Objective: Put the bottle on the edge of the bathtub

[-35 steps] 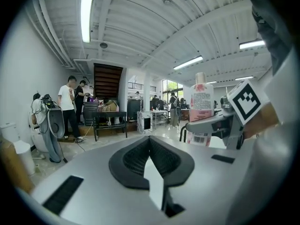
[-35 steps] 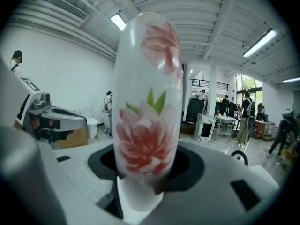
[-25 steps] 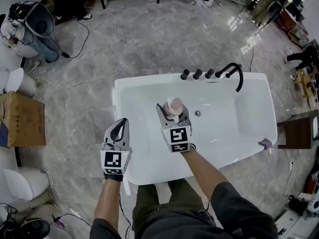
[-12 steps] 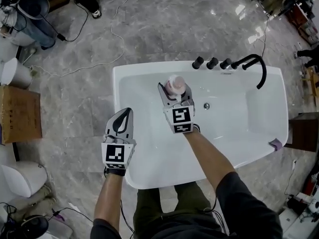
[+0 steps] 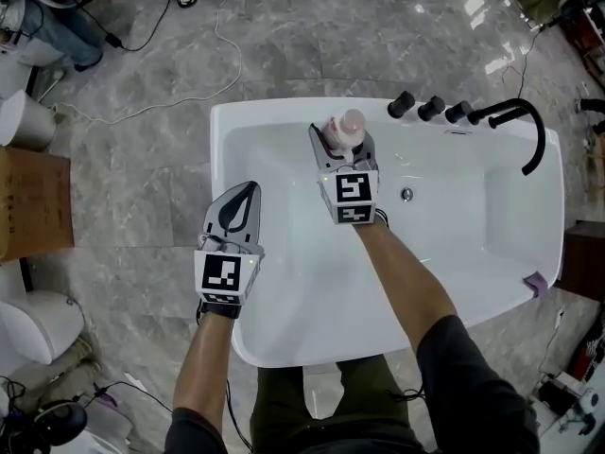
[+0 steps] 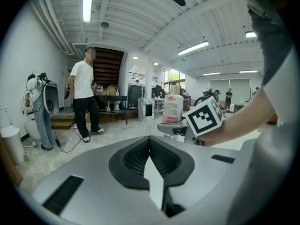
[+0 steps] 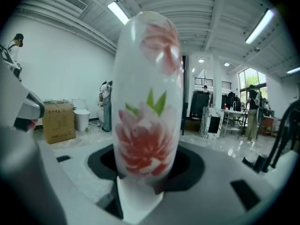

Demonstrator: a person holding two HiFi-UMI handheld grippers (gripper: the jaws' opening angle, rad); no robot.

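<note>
Right gripper (image 5: 342, 142) clamps the flower-printed bottle (image 5: 350, 124) near the far edge of the bathtub (image 5: 274, 113); we cannot read its label. Our left gripper (image 5: 236, 206) hangs closed at the left edge.

You have a black faucet (image 5: 518, 126) with three black knobs (image 5: 431, 108) just beside it. Well away from it are a cardboard box (image 5: 33, 206) and a white toilet (image 5: 26, 327).
</note>
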